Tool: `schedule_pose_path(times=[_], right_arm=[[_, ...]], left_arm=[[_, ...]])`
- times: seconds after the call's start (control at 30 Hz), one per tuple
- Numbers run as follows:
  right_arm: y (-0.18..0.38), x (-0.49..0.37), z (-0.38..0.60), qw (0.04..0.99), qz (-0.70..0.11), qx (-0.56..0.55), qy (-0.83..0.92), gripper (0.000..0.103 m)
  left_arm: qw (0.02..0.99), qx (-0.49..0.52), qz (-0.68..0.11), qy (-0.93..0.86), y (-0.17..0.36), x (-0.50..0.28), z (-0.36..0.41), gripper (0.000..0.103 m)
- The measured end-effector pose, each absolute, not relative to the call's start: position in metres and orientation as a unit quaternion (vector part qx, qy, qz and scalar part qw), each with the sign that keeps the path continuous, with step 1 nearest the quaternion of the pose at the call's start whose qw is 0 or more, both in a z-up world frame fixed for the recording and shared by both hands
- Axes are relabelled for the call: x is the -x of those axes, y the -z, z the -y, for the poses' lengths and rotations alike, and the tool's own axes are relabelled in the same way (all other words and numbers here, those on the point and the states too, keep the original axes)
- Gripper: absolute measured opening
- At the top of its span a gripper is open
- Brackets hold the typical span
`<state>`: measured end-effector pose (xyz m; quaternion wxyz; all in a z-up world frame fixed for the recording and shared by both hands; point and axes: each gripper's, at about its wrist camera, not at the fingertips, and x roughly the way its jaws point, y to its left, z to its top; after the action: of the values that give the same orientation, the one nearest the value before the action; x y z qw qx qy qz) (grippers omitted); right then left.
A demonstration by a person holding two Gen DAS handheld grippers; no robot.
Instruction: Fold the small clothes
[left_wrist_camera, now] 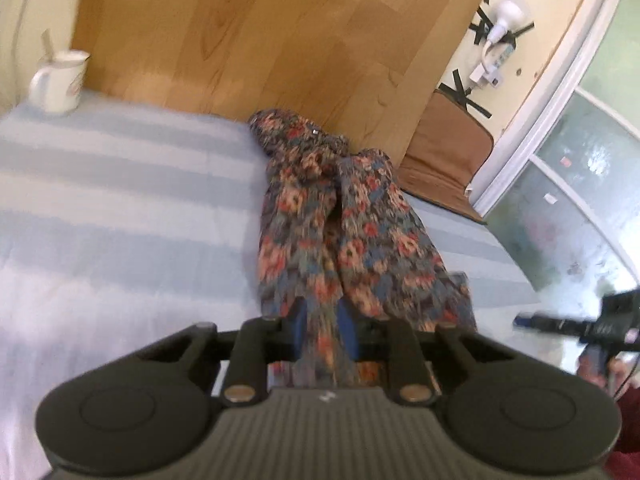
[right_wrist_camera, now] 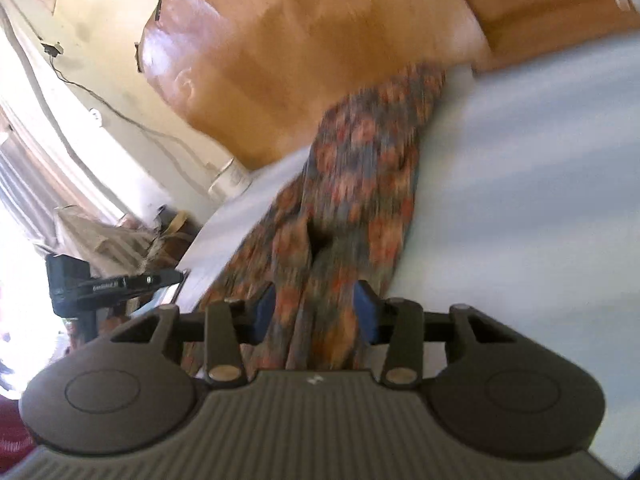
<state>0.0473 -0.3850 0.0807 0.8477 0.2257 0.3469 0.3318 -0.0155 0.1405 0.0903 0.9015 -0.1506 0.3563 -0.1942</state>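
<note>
Floral garment (left_wrist_camera: pixel 344 224) stretched along the striped bed (left_wrist_camera: pixel 120 200), far end bunched against the wooden headboard (left_wrist_camera: pixel 280 32). Left gripper (left_wrist_camera: pixel 324 336) clamped on 1 near edge of the cloth; right gripper (right_wrist_camera: pixel 316 316) likewise pinching bunched fabric between blue pads (right_wrist_camera: pixel 366 312). Both views motion-blurred. Best to keep both grips firm, lift level, draw the near edge taut and evenly apart, then lay it flat without twist. White mug (left_wrist_camera: pixel 60 80) well apart, no hazard.
</note>
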Motion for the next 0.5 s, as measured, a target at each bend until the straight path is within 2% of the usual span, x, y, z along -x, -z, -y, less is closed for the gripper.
schedule_pose_path(times=[0.07,0.13,0.2,0.23,0.3,0.37,0.43,0.5], right_arm=[[-0.1,-0.077,0.383,0.863,-0.326,-0.212,-0.321,0.048],[-0.111,-0.114,0.382,0.876,-0.308,-0.212,-0.306,0.048],[-0.118,-0.151,0.383,0.882,-0.295,-0.219,-0.294,0.05],[-0.119,-0.173,0.382,0.885,-0.29,-0.221,-0.288,0.055],[-0.114,-0.219,0.377,0.893,-0.284,-0.214,-0.275,0.061],[-0.102,-0.27,0.371,0.897,-0.288,-0.202,-0.269,0.066],[-0.085,-0.321,0.368,0.892,-0.302,-0.21,-0.264,0.071],[-0.06,-0.367,0.366,0.879,-0.321,-0.242,-0.257,0.075]], left_arm=[[0.908,0.134,-0.356,0.178,-0.097,-0.018,-0.133,0.025],[0.908,0.133,-0.361,0.164,-0.102,-0.06,-0.133,0.053],[0.912,0.134,-0.358,0.151,-0.104,-0.105,-0.132,0.065],[0.914,0.13,-0.358,0.141,-0.104,-0.13,-0.131,0.077],[0.914,0.135,-0.36,0.125,-0.099,-0.178,-0.132,0.086],[0.909,0.146,-0.373,0.118,-0.088,-0.23,-0.129,0.086],[0.903,0.16,-0.382,0.114,-0.076,-0.277,-0.123,0.096],[0.899,0.168,-0.385,0.121,-0.065,-0.314,-0.114,0.1]])
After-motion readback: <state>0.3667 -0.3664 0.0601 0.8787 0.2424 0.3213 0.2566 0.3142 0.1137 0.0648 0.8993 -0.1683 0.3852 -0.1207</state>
